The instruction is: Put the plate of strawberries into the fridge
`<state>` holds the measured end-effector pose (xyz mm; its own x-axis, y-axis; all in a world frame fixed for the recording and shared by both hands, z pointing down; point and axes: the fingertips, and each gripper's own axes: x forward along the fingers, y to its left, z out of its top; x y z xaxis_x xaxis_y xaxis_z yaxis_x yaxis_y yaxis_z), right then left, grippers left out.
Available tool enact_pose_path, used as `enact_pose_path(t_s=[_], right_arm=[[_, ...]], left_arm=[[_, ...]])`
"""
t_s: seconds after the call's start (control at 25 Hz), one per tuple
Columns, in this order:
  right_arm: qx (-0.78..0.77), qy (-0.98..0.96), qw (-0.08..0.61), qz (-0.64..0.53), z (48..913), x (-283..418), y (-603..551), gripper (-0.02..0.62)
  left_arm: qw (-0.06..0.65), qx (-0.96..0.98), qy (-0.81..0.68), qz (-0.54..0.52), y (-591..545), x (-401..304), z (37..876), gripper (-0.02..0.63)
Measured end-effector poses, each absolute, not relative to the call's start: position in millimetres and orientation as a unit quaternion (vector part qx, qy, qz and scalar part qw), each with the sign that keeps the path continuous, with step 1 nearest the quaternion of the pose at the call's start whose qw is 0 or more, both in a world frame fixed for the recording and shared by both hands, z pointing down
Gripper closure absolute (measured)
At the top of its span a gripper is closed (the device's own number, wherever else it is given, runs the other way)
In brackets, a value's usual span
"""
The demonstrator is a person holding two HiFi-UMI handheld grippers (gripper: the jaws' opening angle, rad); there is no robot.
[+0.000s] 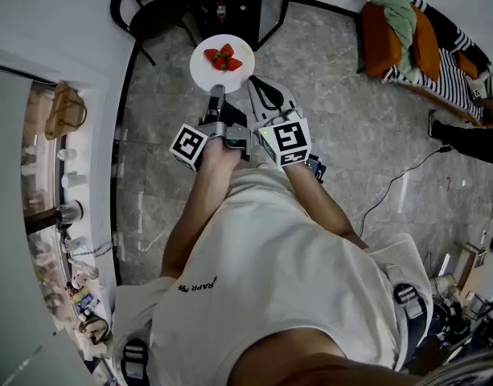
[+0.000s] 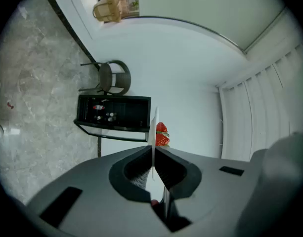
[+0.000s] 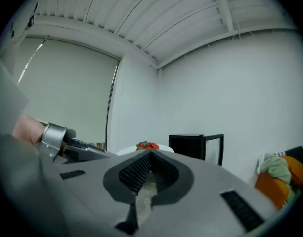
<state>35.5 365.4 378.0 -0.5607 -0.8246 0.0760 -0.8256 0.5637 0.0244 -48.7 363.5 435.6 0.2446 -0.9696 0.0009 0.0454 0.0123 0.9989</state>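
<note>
Left gripper [image 1: 216, 92]: clamped on the near rim of the plate [image 1: 222, 64], which is held out flat in front of it. In the left gripper view the rim is seen edge-on, pinched between the pads.
Right gripper [image 1: 254, 83]: closed, tips together with nothing between them, and held just beside the plate on its right.
Strawberries [image 1: 223, 57]: piled near the middle of the plate, beyond the left jaws.
Fridge [image 1: 230, 2]: small and black, straight ahead past the plate's far edge, with bottles seen inside (its glass door [image 1: 276, 10] appears to be swung open to the right).
Step judged: the carry is under way and the plate is not yet inside.
Deciding relation: the plate sticks out from the left gripper toward the fridge opening, so a forward reach by that gripper is called for. The empty right gripper is the nearer one to the door, should it need holding.
Risk: the plate is gripped at one edge only, so the fruit could be rolled off by any tilt.
</note>
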Motion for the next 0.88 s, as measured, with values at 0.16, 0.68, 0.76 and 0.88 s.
enact_pose_path(t_s=[0.16, 0.68, 0.76, 0.88], right_arm=[[0.468, -0.883, 0.032, 0.014, 374.7, 35.5, 362.5, 0.583], [0.461, -0.887, 0.026, 0.001, 377.4, 53.2, 368.2, 0.583], [0.460, -0.888, 0.025, 0.003, 377.3, 57.5, 368.7, 0.583], [0.461, -0.887, 0.028, 0.011, 382.1, 59.4, 370.7, 0.583]], left_arm=[[0.573, 0.543, -0.425, -0.444, 361.7, -49.0, 436.7, 0.592], [0.568, 0.538, -0.430, -0.451, 360.0, -34.8, 445.2, 0.592], [0.569, 0.537, -0.432, -0.448, 362.7, -28.1, 445.7, 0.592], [0.568, 0.539, -0.436, -0.444, 364.3, -26.5, 447.8, 0.592]])
